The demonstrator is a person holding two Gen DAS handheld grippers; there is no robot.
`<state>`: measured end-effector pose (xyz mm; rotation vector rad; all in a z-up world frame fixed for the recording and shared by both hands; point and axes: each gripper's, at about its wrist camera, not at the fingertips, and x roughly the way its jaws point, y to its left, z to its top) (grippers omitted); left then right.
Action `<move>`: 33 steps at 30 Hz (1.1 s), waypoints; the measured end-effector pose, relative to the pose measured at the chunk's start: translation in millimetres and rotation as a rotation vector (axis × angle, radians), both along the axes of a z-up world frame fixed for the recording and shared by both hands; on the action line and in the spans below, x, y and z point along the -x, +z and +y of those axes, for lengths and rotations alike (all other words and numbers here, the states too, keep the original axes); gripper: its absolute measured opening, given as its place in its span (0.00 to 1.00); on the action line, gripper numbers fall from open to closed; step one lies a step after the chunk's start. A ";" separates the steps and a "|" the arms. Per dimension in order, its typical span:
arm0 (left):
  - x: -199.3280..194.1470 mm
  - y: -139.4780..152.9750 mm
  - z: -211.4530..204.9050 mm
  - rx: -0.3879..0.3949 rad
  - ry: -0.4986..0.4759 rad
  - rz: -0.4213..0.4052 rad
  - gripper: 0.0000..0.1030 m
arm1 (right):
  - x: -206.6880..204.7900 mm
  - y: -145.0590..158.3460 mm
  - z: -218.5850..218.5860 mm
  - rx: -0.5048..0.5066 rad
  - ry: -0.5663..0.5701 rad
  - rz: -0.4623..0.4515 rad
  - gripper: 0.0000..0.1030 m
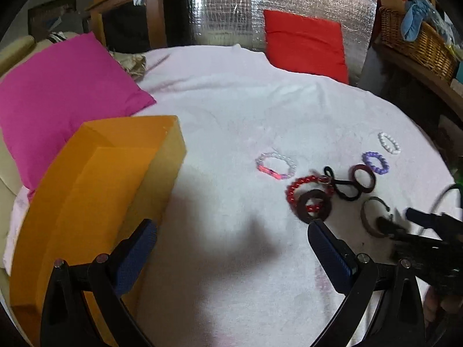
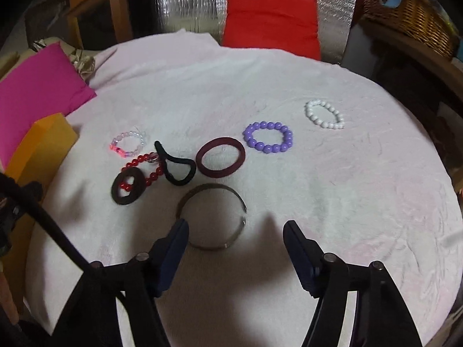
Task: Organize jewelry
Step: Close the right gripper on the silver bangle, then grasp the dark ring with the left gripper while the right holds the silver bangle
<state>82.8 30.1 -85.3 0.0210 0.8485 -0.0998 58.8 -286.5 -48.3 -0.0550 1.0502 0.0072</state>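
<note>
Several bracelets and hair ties lie on a pale pink towel [image 2: 347,202]: white beads [image 2: 308,112], purple beads [image 2: 249,137], a maroon hair tie [image 2: 220,174], a black hair tie [image 2: 176,181], red beads [image 2: 136,163], a dark brown tie [image 2: 115,188] and clear-pink beads [image 2: 136,134]. A metal cuff bangle [image 2: 208,187] lies nearest, mostly between the fingers of my right gripper [image 2: 235,224], which is open and not pressing on it. My left gripper [image 1: 231,227] is open and empty beside an open orange box [image 1: 95,190]. The right gripper [image 1: 400,218] shows at the bangle [image 1: 365,219].
A magenta cushion [image 1: 58,95] lies behind the box and a red cushion [image 1: 303,43] leans on silver foil [image 1: 225,5] at the back. A wicker basket [image 1: 416,43] sits on a shelf at the right. A black cable [image 2: 52,225] crosses the lower left.
</note>
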 end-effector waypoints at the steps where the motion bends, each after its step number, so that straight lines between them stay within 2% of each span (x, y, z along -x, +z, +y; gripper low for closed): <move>1: 1.0 0.5 -2.0 0.000 -0.003 -0.002 1.00 | -3.7 -2.9 1.6 0.004 0.007 0.018 0.69; 6: 1.6 1.7 -9.5 -0.022 -0.020 -0.015 1.00 | -12.6 -14.6 2.7 0.013 0.019 0.034 0.65; 8: 0.3 -0.9 -11.6 -0.032 -0.026 -0.004 1.00 | -13.0 -15.0 3.5 0.007 0.039 0.023 0.58; 10: 0.9 -1.3 -14.5 -0.041 -0.027 -0.005 1.00 | -12.1 -14.0 3.3 0.015 0.060 0.007 0.46; 11: 1.2 -1.2 -16.0 -0.044 -0.027 -0.008 1.00 | -11.8 -13.9 2.9 0.020 0.071 0.001 0.44; 13: 2.1 -1.6 -20.9 -0.054 -0.031 -0.011 1.00 | -10.2 -12.2 0.2 0.015 0.080 -0.011 0.26; 16: 2.9 -4.8 -36.2 -0.058 -0.057 0.002 1.00 | -11.0 -10.4 -12.4 -0.033 0.070 -0.017 0.14; 19: -1.7 -9.7 -52.3 -0.050 -0.077 0.036 1.00 | -13.1 -9.4 -22.0 -0.056 0.071 -0.021 0.07; 21: -7.7 -12.9 -58.7 -0.045 -0.073 0.044 1.00 | -13.2 -8.2 -33.0 -0.077 0.062 -0.026 0.06; 24: -21.5 -25.6 -68.8 -0.051 -0.077 0.083 1.00 | -13.8 -8.5 -50.8 -0.054 0.015 -0.031 0.03; 28: -36.7 -43.5 -78.5 -0.044 -0.083 0.127 0.99 | -15.0 -4.9 -74.1 -0.121 -0.037 -0.036 0.03; 31: -43.9 -51.2 -79.3 0.004 -0.085 0.147 0.85 | -13.2 -5.2 -80.8 -0.125 -0.057 -0.033 0.03; 33: -46.0 -54.3 -80.5 0.008 -0.086 0.145 0.75 | -12.9 -4.7 -81.9 -0.134 -0.059 -0.034 0.03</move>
